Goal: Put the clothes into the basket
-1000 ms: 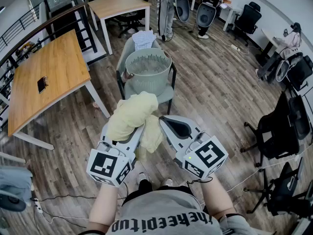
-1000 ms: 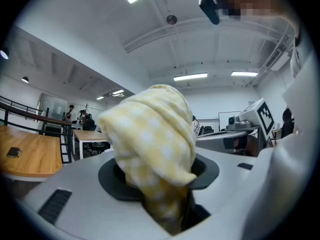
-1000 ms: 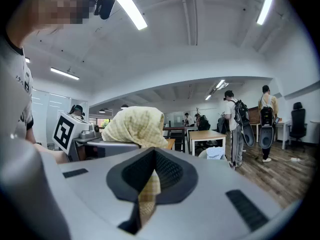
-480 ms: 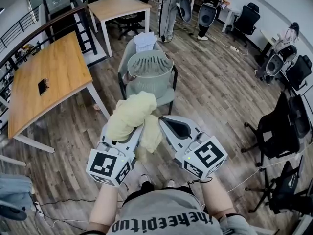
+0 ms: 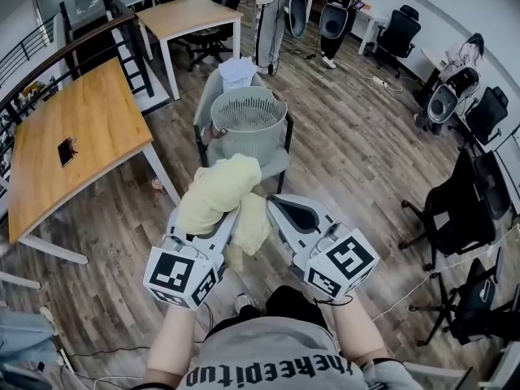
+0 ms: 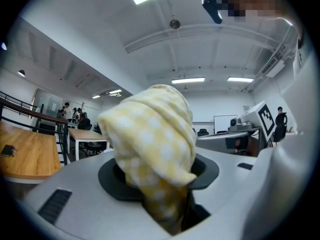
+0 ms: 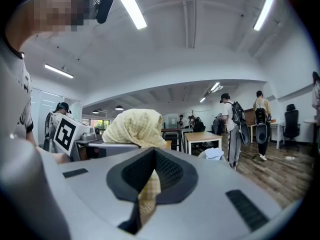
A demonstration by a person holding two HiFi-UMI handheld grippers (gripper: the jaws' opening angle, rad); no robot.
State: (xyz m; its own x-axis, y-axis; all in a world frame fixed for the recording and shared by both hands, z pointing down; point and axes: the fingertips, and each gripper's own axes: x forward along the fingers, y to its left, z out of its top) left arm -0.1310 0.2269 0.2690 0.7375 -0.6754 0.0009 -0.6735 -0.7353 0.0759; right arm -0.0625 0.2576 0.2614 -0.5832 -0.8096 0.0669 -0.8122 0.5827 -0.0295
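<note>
Left gripper [image 5: 207,222]: jaws clenched on the yellow checked cloth [image 5: 219,185]. In the left gripper view the cloth [image 6: 150,144] rises out of the jaw gap of that gripper [image 6: 165,184] as a bunched mound and fills most of the middle of the frame.

Right gripper [image 5: 280,205]: just beside the left one and level with it. Its own view shows the gripper [image 7: 150,184] with its pads closed together and a thin strip of the same cloth [image 7: 147,189] caught in the seam.

A loose fold hangs down between the two grippers. The cloth covers the left jaw tips in the head view.

Ahead, apart from both grippers: pale ribbed basket [image 5: 248,136] standing on the seat of a grey-green chair [image 5: 276,162], not touching the cloth. Its inside is shaded and hard to read. A white garment [image 5: 238,70] lies over the chair back.

Left of the chair: wooden table [image 5: 97,112] with a dark phone [image 5: 65,149] on it.

Far end: standing people [image 5: 268,15], cut off by the top edge
</note>
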